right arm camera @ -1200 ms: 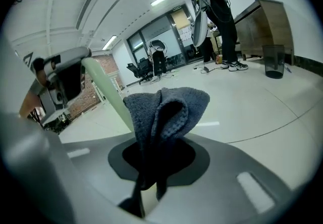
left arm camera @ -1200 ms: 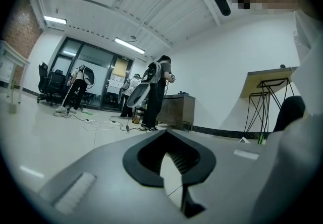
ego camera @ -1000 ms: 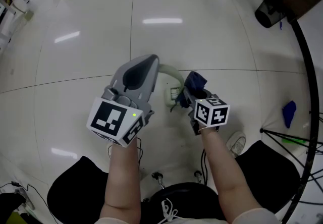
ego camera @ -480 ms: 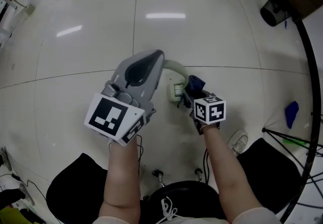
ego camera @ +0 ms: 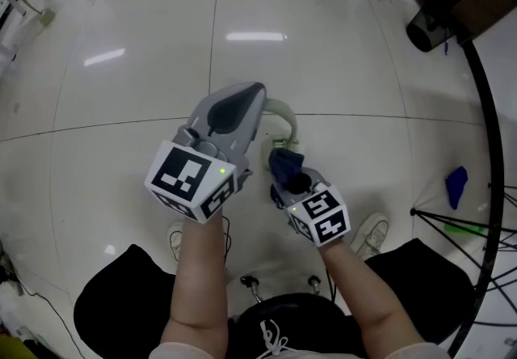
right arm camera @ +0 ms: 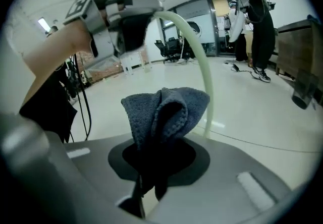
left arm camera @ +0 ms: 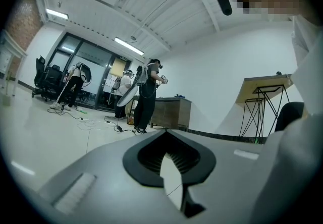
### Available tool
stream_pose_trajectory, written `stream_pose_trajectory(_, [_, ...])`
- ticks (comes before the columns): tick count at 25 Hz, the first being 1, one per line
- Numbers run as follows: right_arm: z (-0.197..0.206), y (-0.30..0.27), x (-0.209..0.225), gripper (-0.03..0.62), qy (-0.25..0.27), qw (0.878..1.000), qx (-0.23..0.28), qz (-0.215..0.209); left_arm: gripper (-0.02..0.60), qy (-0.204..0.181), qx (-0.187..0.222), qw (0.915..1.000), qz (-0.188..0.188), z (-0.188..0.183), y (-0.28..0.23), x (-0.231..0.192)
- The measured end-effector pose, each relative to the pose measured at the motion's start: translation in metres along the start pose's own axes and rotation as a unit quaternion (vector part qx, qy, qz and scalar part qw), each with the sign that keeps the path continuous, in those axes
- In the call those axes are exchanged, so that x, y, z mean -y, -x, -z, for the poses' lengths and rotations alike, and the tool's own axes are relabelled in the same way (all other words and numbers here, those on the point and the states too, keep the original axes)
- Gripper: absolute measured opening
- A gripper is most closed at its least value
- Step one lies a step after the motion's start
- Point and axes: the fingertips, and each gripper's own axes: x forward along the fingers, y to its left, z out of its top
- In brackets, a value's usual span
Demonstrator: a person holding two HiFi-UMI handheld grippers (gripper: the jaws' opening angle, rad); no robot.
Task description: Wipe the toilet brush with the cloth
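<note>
Head view, steeply down over a pale glossy floor (ego camera: 121, 90). Left hand-held gripper (ego camera: 255, 92) shut on the handle end of the brush (ego camera: 283, 116). Right hand-held gripper (ego camera: 284, 181) clamped on a dark blue cloth (ego camera: 284, 162).

Brush: pale green, with a curved rather than straight long axis. In the head view, arching out of the left jaws away from the person and to the right, then bending back toward the person, head end low and just beside the cloth. In the right gripper view, gripped at upper left by the left hand-held gripper (right arm camera: 132, 16), then sweeping over to the right as the brush (right arm camera: 200, 56) and dropping almost vertically toward the floor behind the cloth (right arm camera: 164, 109). Lower end hidden there; contact between head end and floor not discernible.

Cloth: bunched and folded, standing up out of the right hand-held gripper (right arm camera: 145, 187), pinched by its lower part between closed jaws. Close against the lower stretch of the brush; touching or apart, not discernible.

Left gripper view: left hand-held gripper (left arm camera: 170, 180) with jaws drawn together, only a narrow pale sliver between them. Aimed across the room toward standing people (left arm camera: 146, 92) near a glass wall.

On the floor, right of the right forearm: a shoe (ego camera: 373, 230).
</note>
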Motion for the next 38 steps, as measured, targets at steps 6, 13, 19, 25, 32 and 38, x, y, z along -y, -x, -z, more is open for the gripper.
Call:
stream_pose_trajectory(6, [-0.097, 0.003, -0.037, 0.074, -0.053, 0.991, 0.091, -0.078, 0.006, 0.000, -0.013, 0.9997, 0.021, 0.000, 0.000, 0.002])
stream_pose_trajectory(13, [-0.142, 0.010, -0.030, 0.074, -0.047, 0.988, 0.138, -0.057, 0.006, -0.004, -0.012, 0.9995, 0.030, -0.002, 0.000, 0.006])
stream_pose_trajectory(19, [-0.146, 0.017, -0.006, 0.074, -0.117, 0.978, 0.169, -0.037, 0.006, 0.008, -0.002, 0.9992, 0.040, -0.005, 0.000, 0.008])
stream_pose_trajectory(25, [-0.140, 0.019, 0.009, 0.074, -0.226, 0.954, 0.189, -0.059, 0.006, 0.012, 0.002, 0.9989, 0.045, -0.005, 0.000, 0.009])
stream_pose_trajectory(32, [-0.117, 0.014, 0.028, 0.074, -0.314, 0.927, 0.204, -0.038, 0.006, 0.009, 0.005, 0.9990, 0.044, -0.005, 0.000, 0.010])
stream_pose_trajectory(38, [-0.088, 0.003, 0.046, 0.074, -0.357, 0.913, 0.198, -0.005, 0.006, 0.017, 0.013, 0.9985, 0.050, -0.006, 0.001, 0.008])
